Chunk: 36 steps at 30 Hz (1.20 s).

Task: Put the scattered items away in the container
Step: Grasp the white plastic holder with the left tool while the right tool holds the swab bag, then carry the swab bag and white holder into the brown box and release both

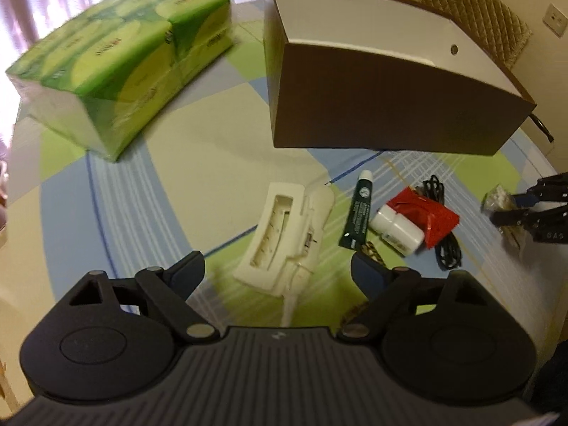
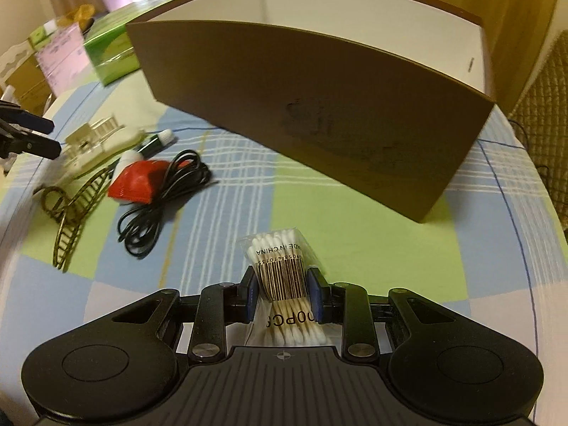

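Note:
The container, a brown box (image 1: pixel 390 106) with a white inside, stands open-topped on the checked tablecloth; in the right wrist view the box (image 2: pixel 319 106) rises just ahead. My left gripper (image 1: pixel 277 261) is open and hovers over a cream plastic gadget (image 1: pixel 284 230) that lies between its fingertips, pads clear of it. Right of the gadget lie a dark green tube (image 1: pixel 358 209), a small white bottle (image 1: pixel 397 227), a red packet (image 1: pixel 433 216) and a coiled black cable (image 1: pixel 443 248). My right gripper (image 2: pixel 282 285) is shut on a clear bag of cotton swabs (image 2: pixel 280 259). A gold hair claw (image 2: pixel 78 206) lies at the left.
A green multipack of tissues (image 1: pixel 117 71) lies left of the box. Pink-labelled packaging (image 2: pixel 60 56) and other clutter sit at the table's far left edge. A quilted chair back (image 1: pixel 475 17) stands behind the box. Bare cloth (image 2: pixel 408 266) stretches in front of the box.

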Each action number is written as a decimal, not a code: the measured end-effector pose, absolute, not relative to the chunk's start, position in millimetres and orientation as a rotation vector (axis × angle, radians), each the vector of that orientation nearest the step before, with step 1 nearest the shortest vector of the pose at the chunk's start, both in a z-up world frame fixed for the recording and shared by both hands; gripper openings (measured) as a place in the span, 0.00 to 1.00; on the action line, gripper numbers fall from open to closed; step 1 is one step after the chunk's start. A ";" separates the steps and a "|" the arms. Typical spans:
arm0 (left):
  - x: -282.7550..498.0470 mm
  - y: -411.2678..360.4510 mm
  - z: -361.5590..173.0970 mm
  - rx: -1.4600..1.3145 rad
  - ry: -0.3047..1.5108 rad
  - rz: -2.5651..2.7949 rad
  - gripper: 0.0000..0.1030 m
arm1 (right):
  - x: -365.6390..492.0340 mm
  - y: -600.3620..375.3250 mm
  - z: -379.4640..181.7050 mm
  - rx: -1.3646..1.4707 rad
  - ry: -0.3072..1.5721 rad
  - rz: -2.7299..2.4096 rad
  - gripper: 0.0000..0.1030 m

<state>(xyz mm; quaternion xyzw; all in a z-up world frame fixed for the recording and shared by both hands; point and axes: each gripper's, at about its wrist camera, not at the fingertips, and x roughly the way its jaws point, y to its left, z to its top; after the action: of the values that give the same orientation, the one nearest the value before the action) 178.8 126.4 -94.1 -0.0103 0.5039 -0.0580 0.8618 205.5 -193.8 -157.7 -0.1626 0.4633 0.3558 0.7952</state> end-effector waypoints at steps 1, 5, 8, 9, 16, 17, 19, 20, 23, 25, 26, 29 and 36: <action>183.0 127.3 -97.5 -0.012 1.066 -0.133 0.82 | 206.0 -194.2 -157.6 -0.345 0.994 0.757 0.31; 199.1 129.5 -111.7 0.002 1.098 -0.182 0.70 | 206.6 -193.6 -158.1 -0.335 0.992 0.735 0.31; 207.1 131.0 -117.9 -0.018 1.102 -0.234 0.68 | 207.0 -192.7 -157.8 -0.337 0.994 0.729 0.31; 209.3 132.1 -119.4 -0.033 1.102 -0.251 0.63 | 207.0 -192.6 -157.7 -0.337 0.994 0.727 0.31; 212.6 138.0 -120.7 -0.087 1.091 -0.271 0.35 | 206.1 -191.1 -157.6 -0.349 0.990 0.724 0.31; 210.1 137.5 -118.9 -0.080 1.084 -0.263 0.35 | 205.7 -191.0 -157.6 -0.352 0.989 0.723 0.31; 205.0 137.4 -113.7 -0.076 1.072 -0.247 0.34 | 204.7 -190.6 -157.5 -0.359 0.988 0.720 0.30; 201.3 137.7 -109.7 -0.076 1.063 -0.238 0.34 | 204.2 -190.5 -157.5 -0.360 0.987 0.717 0.30; 190.2 138.2 -96.8 -0.070 1.037 -0.204 0.34 | 202.9 -191.8 -157.0 -0.358 0.988 0.712 0.29; 183.7 138.3 -88.7 -0.071 1.024 -0.181 0.34 | 201.8 -193.5 -155.4 -0.356 0.985 0.716 0.26; 179.1 138.3 -84.0 -0.075 1.016 -0.172 0.34 | 201.0 -194.7 -154.0 -0.355 0.982 0.718 0.26; 166.8 134.7 -71.5 -0.080 0.995 -0.153 0.34 | 199.2 -197.7 -148.6 -0.348 0.970 0.725 0.26; 144.4 117.4 -52.4 -0.083 0.976 -0.125 0.34 | 195.7 -206.3 -130.0 -0.336 0.937 0.754 0.26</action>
<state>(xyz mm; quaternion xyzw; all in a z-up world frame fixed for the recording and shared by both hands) 144.4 117.4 -52.4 -0.0397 0.4683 -0.0599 0.8806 195.7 -206.3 -130.0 -0.1574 0.4387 0.3528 0.8114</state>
